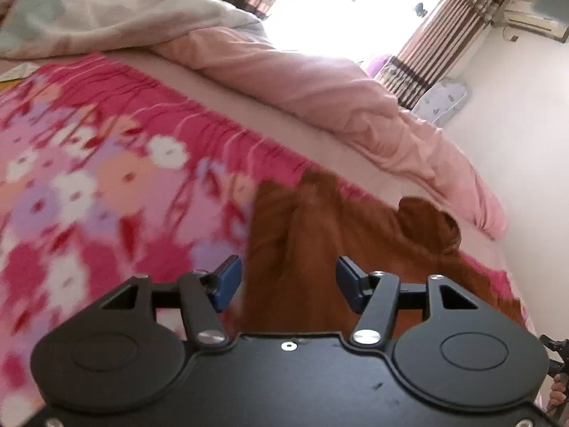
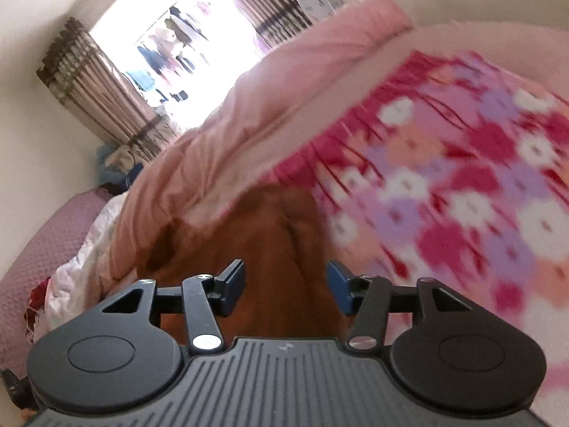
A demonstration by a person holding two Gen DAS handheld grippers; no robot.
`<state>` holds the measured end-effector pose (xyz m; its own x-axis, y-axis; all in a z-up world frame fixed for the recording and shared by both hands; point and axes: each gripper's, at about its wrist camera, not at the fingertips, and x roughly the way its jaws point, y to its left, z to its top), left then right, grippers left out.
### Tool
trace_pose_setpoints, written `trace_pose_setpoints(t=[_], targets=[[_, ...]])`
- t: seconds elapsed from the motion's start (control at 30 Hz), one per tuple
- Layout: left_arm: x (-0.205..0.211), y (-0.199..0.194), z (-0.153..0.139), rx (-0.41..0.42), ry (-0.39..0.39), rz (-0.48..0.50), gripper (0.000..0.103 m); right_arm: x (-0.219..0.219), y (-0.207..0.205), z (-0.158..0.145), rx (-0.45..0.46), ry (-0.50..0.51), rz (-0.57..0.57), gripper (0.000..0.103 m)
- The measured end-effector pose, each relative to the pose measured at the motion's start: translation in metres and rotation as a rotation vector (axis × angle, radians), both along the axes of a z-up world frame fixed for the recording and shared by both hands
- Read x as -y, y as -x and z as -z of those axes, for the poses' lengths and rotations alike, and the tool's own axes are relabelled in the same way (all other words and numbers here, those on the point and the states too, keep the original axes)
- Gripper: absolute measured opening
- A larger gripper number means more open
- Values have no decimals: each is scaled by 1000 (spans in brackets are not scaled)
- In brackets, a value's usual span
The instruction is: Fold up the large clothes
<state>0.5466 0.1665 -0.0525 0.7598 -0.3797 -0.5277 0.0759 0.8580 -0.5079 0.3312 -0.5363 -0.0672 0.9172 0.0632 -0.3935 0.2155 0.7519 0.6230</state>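
Observation:
A brown garment (image 1: 320, 235) lies bunched on the flowered pink blanket (image 1: 89, 178) of a bed. In the left wrist view it runs from under my left gripper (image 1: 288, 283) toward the pink duvet, with a rolled end at its far right. The blue pads (image 1: 227, 279) stand apart and press on nothing; the cloth shows in the gap below them. In the right wrist view the same brown garment (image 2: 270, 249) lies under my right gripper (image 2: 286, 286), whose jaws also stand apart, clear of the cloth. The flowered blanket (image 2: 444, 178) spreads to the right.
A rumpled pink duvet (image 1: 338, 82) runs along the far side of the bed and a pale quilt (image 1: 106, 17) lies at the back left. Striped curtains (image 2: 96, 85) frame a bright window. White and purple fabrics (image 2: 71, 249) are piled at the left.

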Motion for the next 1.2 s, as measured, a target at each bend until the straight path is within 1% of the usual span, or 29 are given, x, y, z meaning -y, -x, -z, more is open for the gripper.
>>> trace_pose_setpoints(t=[0.07,0.17,0.23,0.37,0.43,0.47,0.5,0.53,0.57,0.6,0.63,0.7,0.77,0.83,0.87,0.93,0.97,1.03,1.13,1.17,1.2], targets=[[11,-18,1,-1,15,7,60,-4,-22,-6,-2,28,11,64],[26,-42,6,-43,29,0,63,-12,-55,-9,-39,76,18,64],[34,-51,7,-50,41,11,63,-20,-72,-8,-64,109,13,64],[47,-61,5,-32,4,25,62,-35,-87,-8,-74,192,18,67],[51,-63,6,-23,-8,33,55,-38,-91,-6,-81,210,20,67],[53,-63,8,-21,-8,41,49,-38,-92,-6,-83,212,25,67],[53,-64,9,-19,-9,44,38,-38,-94,-6,-85,215,23,65],[53,-65,9,-24,-13,46,14,-39,-95,-7,-84,221,21,59],[52,-65,8,-24,-11,45,11,-39,-95,-8,-89,237,29,39],[49,-64,6,-11,10,45,10,-39,-95,-10,-95,250,38,18],[46,-62,3,8,30,42,9,-38,-94,-13,-87,247,41,14],[39,-57,-7,60,71,26,9,-33,-87,-21,-33,204,52,8],[35,-56,-15,98,85,5,9,-29,-83,-30,11,184,71,8],[36,-61,-17,107,75,-1,9,-25,-85,-34,22,170,85,7],[39,-67,-13,83,63,-6,9,-22,-89,-33,8,162,96,7],[43,-80,2,3,30,-13,9,-18,-101,-24,-43,146,98,7],[45,-86,12,-41,11,-15,11,-16,-106,-17,-73,143,99,7],[45,-95,30,-105,11,-13,16,-12,-117,-1,-141,124,98,7],[36,-98,39,-126,78,-20,19,-9,-117,13,-147,92,96,8],[34,-99,39,-133,88,-16,21,-9,-116,14,-143,91,96,8],[34,-100,36,-131,80,-9,22,-9,-115,14,-142,92,97,9]])
